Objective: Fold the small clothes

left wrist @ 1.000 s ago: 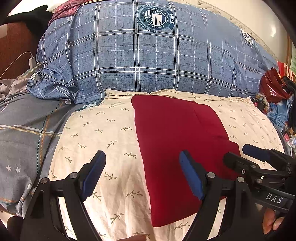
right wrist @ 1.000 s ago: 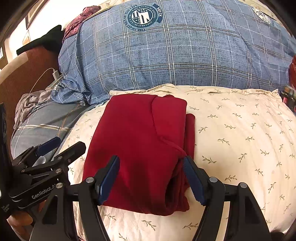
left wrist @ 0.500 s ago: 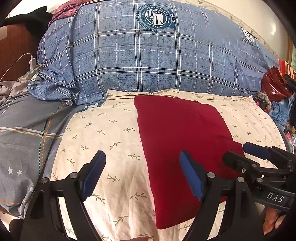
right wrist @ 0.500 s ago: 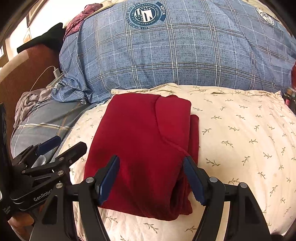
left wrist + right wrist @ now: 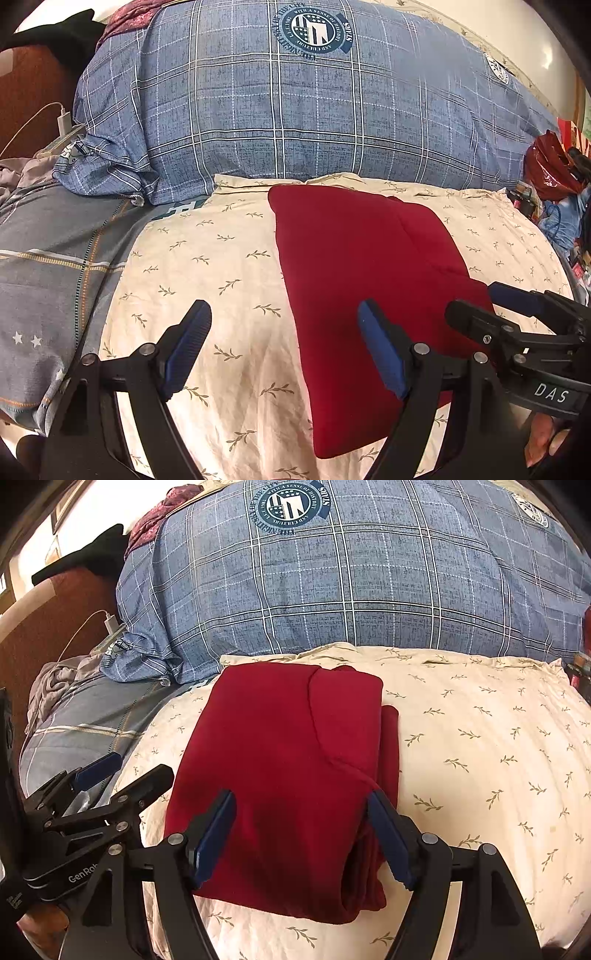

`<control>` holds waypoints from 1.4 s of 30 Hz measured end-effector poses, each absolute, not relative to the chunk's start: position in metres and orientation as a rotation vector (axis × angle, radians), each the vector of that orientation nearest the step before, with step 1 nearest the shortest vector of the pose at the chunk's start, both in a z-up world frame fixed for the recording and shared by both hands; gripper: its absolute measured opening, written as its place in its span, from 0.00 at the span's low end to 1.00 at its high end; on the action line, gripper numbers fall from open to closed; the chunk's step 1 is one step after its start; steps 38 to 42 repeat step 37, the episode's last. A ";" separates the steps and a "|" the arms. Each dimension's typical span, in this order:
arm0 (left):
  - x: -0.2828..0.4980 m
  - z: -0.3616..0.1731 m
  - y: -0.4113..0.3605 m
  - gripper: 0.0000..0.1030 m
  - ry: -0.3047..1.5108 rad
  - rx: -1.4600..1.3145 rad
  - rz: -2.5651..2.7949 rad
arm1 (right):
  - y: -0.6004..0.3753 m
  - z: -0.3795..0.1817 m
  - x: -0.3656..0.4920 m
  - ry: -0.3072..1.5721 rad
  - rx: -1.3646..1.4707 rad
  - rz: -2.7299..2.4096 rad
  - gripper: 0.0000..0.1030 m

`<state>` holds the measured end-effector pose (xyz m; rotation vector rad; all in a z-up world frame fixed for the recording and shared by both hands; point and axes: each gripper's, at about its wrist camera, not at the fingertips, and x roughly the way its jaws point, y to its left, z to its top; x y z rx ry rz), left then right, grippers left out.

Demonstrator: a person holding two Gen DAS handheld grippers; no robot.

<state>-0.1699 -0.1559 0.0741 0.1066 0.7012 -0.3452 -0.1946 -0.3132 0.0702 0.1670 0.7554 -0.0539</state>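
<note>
Two hand-held grippers gape empty: right over the folded garment's near edge, left beside it on the bed.

red garment matt cloth, pillow printed cotton

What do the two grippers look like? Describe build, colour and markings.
Both are black frames with silver rivets and two fingers faced with ribbed blue pads. The left gripper bears white "GenRob" lettering, seen from the right wrist; the right gripper bears "DAS", seen from the left wrist. No cables or sleeves show.
</note>
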 end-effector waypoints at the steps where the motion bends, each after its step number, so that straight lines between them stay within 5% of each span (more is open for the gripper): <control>1: -0.170 0.074 -0.156 0.79 0.702 0.108 -0.346 | -0.313 0.070 -0.195 0.755 0.167 -0.054 0.74; 42: -0.162 0.067 -0.154 0.79 0.709 0.096 -0.346 | -0.312 0.068 -0.187 0.755 0.157 -0.045 0.81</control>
